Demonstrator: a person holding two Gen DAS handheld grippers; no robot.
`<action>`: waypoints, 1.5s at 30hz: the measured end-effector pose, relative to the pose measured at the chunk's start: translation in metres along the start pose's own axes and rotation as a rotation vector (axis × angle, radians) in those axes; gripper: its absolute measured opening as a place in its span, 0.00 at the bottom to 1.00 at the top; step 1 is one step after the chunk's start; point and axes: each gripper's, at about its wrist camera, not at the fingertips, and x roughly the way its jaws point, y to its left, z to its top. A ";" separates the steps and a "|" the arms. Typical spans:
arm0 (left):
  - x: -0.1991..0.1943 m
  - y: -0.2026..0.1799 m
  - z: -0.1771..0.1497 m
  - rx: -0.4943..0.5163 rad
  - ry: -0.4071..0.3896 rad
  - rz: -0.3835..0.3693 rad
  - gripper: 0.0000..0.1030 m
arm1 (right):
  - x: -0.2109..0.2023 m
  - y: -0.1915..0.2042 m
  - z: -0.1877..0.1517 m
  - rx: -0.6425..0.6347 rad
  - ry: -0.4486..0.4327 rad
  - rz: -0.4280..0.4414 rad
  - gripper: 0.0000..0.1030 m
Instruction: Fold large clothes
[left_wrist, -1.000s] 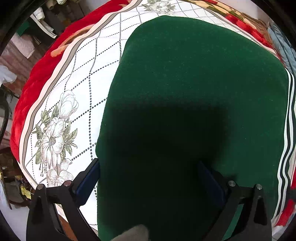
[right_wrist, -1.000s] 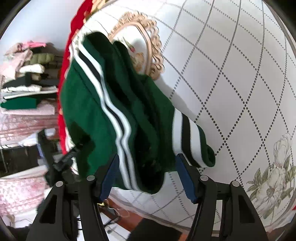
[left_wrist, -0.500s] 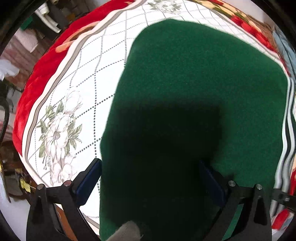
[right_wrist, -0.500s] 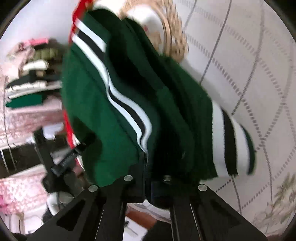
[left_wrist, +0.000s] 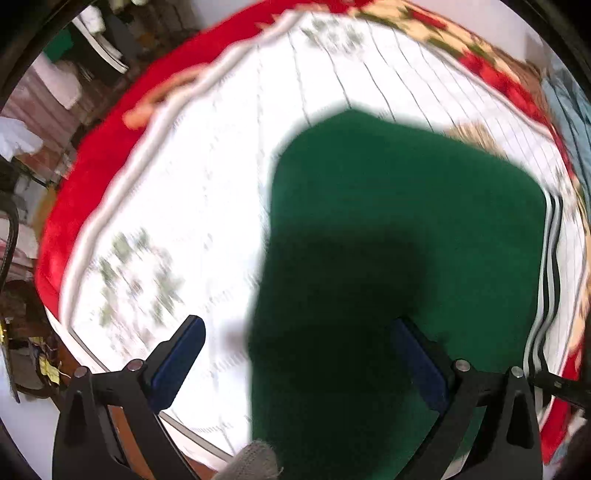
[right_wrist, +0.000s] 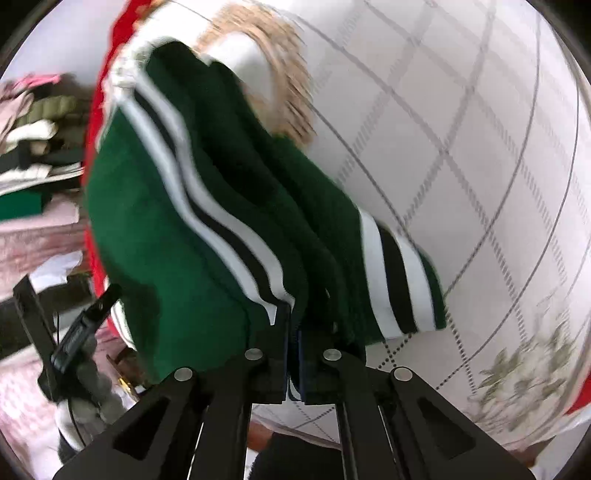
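My right tool (right_wrist: 293, 354) is clamped on the striped hem of the green garment (right_wrist: 177, 236), which lies on the quilted bed cover (right_wrist: 480, 129). My left tool (left_wrist: 299, 354) hangs spread apart over its near edge, gripping nothing. A one-sided pull could drag or skew the folded layers. I can read no label or writing.

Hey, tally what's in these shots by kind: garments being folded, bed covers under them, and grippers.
Green striped garment: 1
White quilted floral bed cover: 1
Grippers: 2, the left gripper and the right gripper
Total: 4
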 end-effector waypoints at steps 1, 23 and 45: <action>0.000 0.003 0.012 -0.006 -0.022 0.013 1.00 | -0.013 0.010 0.005 -0.029 -0.027 -0.030 0.09; 0.041 0.007 0.085 0.040 -0.081 0.150 1.00 | 0.018 0.064 0.155 -0.139 -0.093 -0.064 0.09; 0.024 0.015 -0.044 0.158 -0.020 0.387 1.00 | -0.006 0.001 0.024 -0.005 0.067 -0.036 0.13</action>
